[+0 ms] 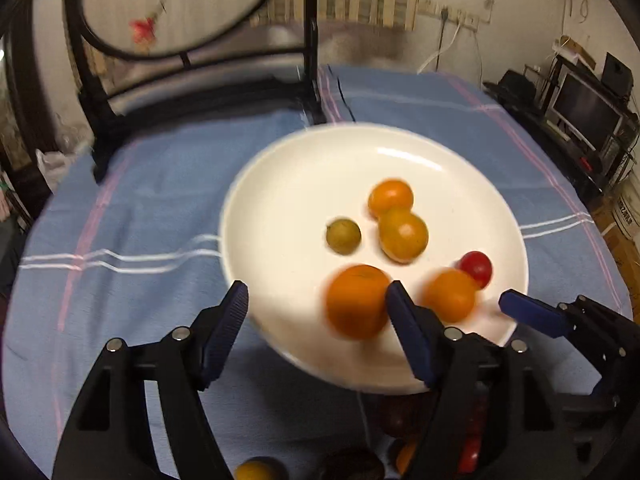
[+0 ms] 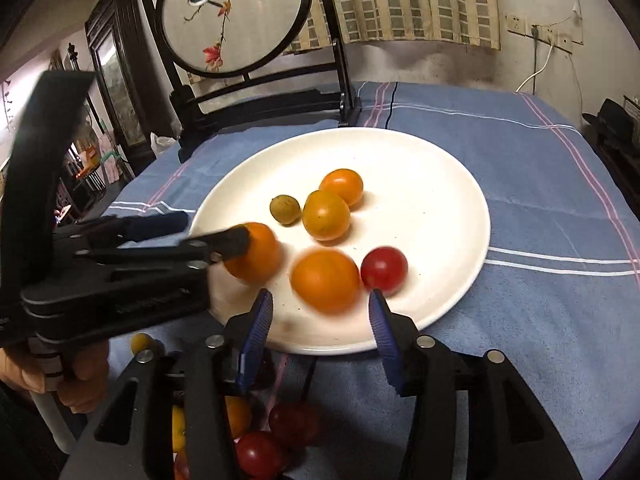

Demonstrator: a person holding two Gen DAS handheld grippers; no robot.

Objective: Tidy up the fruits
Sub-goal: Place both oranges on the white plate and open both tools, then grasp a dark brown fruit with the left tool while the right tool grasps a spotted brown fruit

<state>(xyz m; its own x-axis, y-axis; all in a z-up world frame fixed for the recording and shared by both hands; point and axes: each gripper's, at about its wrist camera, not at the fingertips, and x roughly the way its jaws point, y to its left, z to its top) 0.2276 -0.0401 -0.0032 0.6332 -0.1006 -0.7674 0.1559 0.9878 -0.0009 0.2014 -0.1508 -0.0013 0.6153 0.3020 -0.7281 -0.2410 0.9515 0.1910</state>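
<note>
A white plate lies on the blue cloth. It holds several small fruits: orange ones, one green-yellow one and a red tomato. My left gripper is open over the plate's near left rim; an orange fruit lies blurred against its right finger. My right gripper is open and empty, with another blurred orange fruit just beyond its fingertips.
More red, orange and yellow fruits lie on the cloth below the grippers at the near edge. A dark wooden stand with a round embroidered screen stands behind the plate at the back left.
</note>
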